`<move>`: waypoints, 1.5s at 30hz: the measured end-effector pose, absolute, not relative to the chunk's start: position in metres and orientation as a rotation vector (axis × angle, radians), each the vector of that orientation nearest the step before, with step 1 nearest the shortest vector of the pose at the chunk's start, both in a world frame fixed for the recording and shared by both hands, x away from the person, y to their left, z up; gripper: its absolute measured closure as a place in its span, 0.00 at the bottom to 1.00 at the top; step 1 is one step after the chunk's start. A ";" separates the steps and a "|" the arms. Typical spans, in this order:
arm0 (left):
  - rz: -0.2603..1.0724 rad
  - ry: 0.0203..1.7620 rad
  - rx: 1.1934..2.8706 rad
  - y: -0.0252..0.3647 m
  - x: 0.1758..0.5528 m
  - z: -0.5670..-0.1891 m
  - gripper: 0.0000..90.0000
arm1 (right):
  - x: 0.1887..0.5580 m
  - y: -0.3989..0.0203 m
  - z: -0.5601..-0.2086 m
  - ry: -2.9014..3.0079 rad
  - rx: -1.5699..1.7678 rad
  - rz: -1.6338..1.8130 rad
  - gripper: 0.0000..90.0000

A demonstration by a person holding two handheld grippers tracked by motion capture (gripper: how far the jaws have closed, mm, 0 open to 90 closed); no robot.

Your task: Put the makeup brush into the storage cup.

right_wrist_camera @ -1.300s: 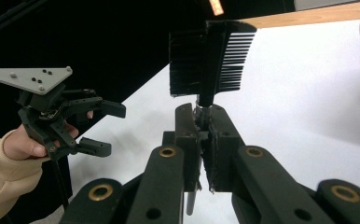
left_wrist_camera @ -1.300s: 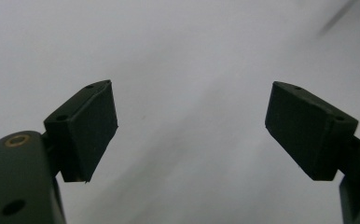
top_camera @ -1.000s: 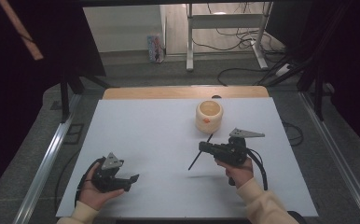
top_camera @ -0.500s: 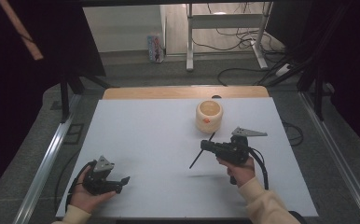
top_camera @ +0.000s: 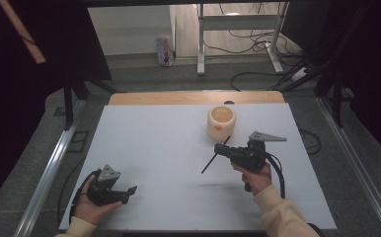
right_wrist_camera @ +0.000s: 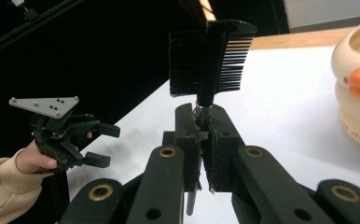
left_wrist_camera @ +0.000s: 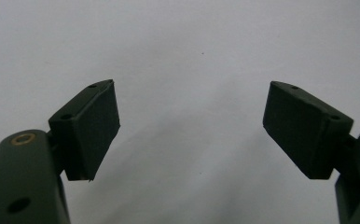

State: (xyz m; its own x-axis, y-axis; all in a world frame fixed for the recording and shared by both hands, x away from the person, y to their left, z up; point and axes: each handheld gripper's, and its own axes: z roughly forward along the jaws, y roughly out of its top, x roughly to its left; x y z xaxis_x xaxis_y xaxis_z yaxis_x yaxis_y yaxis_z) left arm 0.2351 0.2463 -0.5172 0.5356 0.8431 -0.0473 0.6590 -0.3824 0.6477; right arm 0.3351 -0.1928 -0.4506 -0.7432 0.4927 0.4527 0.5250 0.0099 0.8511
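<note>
So the right gripper (top_camera: 222, 149) has its fingers (right_wrist_camera: 187, 140) clamped tight on the handle of a black comb (right_wrist_camera: 211, 58), holding it up off the white counter (top_camera: 154, 148). In the right gripper view the comb's teeth stick out sideways at the top; from the high view it looks like a thin dark stick slanting down to the left. A cream duck-face cup (top_camera: 221, 122) stands just behind it, near but not touching. The left gripper (top_camera: 128, 191) sits in the person's left hand (top_camera: 87, 210) at the counter's near left corner, well apart from the comb, with both fingers (left_wrist_camera: 92, 128) spread wide and just bare counter between them.
</note>
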 end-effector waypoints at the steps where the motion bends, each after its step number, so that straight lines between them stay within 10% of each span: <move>1: 0.389 1.214 2.153 0.247 0.235 -0.517 0.22 | 0.336 -0.193 -0.449 -2.212 -1.115 -1.893 0.94; 45: 0.382 1.213 2.160 0.250 0.237 -0.517 0.21 | 0.389 -0.219 -0.399 -2.193 -1.204 -2.045 0.94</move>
State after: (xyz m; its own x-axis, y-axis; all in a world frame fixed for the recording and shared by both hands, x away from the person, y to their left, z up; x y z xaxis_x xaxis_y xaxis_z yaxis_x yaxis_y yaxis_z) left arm 0.2366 0.2502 -0.5172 0.5355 0.8431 -0.0503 0.6624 -0.3823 0.6443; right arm 0.3889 -0.2187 -0.3990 -0.7189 0.5615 0.4097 0.4479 -0.0763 0.8908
